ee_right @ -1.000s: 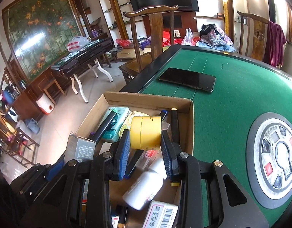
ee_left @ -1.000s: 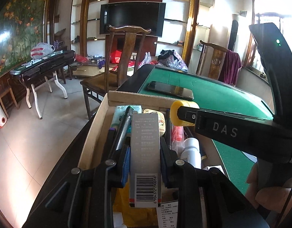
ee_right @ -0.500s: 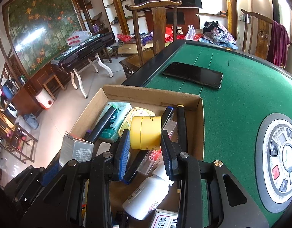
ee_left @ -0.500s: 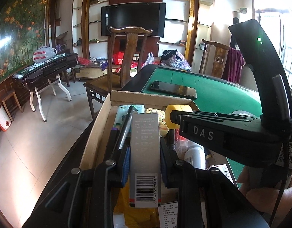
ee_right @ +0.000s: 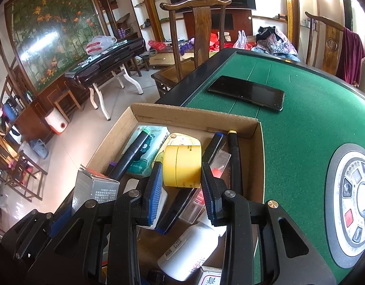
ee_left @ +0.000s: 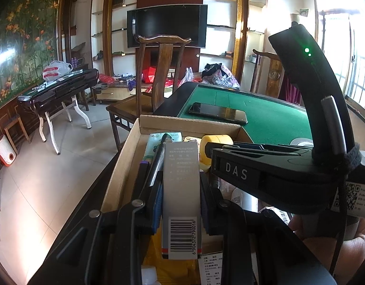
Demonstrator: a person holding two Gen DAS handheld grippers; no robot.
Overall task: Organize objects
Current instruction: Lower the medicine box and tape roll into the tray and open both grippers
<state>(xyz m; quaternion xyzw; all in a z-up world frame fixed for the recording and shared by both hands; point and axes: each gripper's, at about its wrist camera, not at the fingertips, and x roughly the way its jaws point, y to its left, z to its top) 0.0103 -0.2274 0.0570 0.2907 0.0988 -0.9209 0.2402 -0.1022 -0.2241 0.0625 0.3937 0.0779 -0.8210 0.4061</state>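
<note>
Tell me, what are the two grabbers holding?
Left gripper: grey box, pinched on its long sides. Right gripper: yellow tape roll, pinched across its flat ends.

Green table carries cardboard box, apparently a phone.

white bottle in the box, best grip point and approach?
Grip the white bottle across its round body, coming from above with the fingers either side. It lies on its side in the cardboard box, cap end hidden under the right gripper, so the bare labelled barrel is the only clear part.
</note>
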